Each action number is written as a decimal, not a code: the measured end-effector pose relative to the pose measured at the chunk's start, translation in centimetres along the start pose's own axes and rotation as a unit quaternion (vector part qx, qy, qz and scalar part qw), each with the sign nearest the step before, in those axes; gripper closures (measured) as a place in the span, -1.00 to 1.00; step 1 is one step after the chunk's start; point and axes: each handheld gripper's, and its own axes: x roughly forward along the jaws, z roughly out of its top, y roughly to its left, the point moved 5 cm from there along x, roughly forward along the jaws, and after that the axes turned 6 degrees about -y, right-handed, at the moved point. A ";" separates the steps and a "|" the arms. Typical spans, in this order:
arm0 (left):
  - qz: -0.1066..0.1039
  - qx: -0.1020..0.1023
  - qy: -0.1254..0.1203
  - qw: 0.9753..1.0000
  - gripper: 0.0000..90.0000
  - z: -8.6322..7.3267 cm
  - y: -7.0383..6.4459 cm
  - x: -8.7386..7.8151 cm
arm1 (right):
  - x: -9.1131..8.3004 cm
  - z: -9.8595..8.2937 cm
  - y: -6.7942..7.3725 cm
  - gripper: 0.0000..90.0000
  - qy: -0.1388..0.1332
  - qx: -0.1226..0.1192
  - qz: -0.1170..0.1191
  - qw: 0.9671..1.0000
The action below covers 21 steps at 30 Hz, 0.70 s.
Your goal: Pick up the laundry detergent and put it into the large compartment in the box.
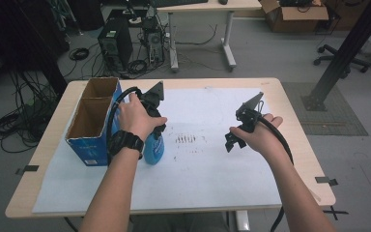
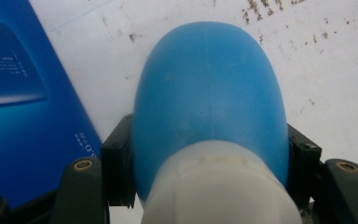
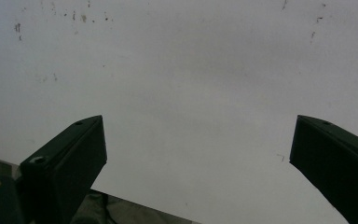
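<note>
- Left tool (image 1: 153, 131) w/ jaws closed on the blue bottle (image 2: 209, 93); in the left gripper view one jaw presses each side of the bottle, just above its white cap end.
- Bottle stands on the white sheet (image 1: 198, 164), directly under the left tool, blue body pointing down toward the desk (image 1: 290, 104).
- Blue cardboard box (image 1: 91, 121) just beside the bottle, on its left; top open, two compartments.
- Right tool (image 1: 232, 140) well apart from the bottle, over the sheet on the right; jaws spread wide, nothing btwn them.
- Dark smudges (image 1: 185, 139) on the sheet btwn the two tools.
- Farther off: floor w/ computer towers (image 1: 116, 46) & cables.
</note>
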 end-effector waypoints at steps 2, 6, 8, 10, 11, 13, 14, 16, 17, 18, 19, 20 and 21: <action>0.000 0.000 0.000 1.000 -0.18 0.0 0.0 0.0 | -0.1 0.0 0.0 -0.92 0.000 -0.001 -0.001 1.000; 0.000 0.002 0.002 1.000 -0.17 0.0 0.1 0.0 | -0.1 0.1 0.0 -0.92 -0.001 -0.003 0.000 1.000; -0.001 0.002 0.002 1.000 -0.17 0.1 0.1 -0.1 | -0.2 0.1 0.0 -0.92 0.000 -0.003 0.000 1.000; -0.002 -0.001 0.000 1.000 -0.17 0.1 0.2 -0.1 | -0.2 0.1 0.1 -0.92 -0.001 -0.003 0.001 1.000; -0.002 -0.002 -0.002 1.000 -0.17 0.1 0.2 -0.1 | -0.3 0.2 0.1 -0.92 -0.001 -0.002 0.001 1.000; -0.002 -0.001 0.001 1.000 -0.17 0.1 0.4 -0.4 | -0.3 0.2 0.1 -0.92 -0.002 -0.003 0.001 1.000; -0.002 0.001 0.001 1.000 -0.17 0.1 0.5 -0.6 | -0.4 0.2 0.0 -0.92 -0.002 -0.003 0.001 1.000; -0.001 0.000 0.000 1.000 -0.17 0.2 0.6 -1.4 | -0.5 0.2 0.0 -0.92 -0.003 -0.002 0.000 1.000; -0.001 0.001 0.001 1.000 -0.17 0.2 0.7 -1.6 | -0.5 0.2 0.0 -0.92 -0.001 -0.004 0.001 1.000; -0.002 0.001 -0.002 1.000 -0.17 0.2 0.7 -2.1 | -0.5 0.2 0.1 -0.92 -0.001 -0.002 0.002 1.000; -0.002 -0.001 -0.004 1.000 -0.17 0.3 0.7 -2.5 | -0.5 0.3 0.1 -0.92 -0.002 -0.001 0.001 1.000; -0.002 0.002 -0.002 1.000 -0.17 0.3 0.8 -2.9 | -0.5 0.3 0.1 -0.92 -0.003 -0.002 0.001 1.000; -0.001 0.002 -0.005 1.000 -0.17 0.3 0.9 -3.3 | -0.5 0.3 0.1 -0.92 -0.004 -0.003 0.002 1.000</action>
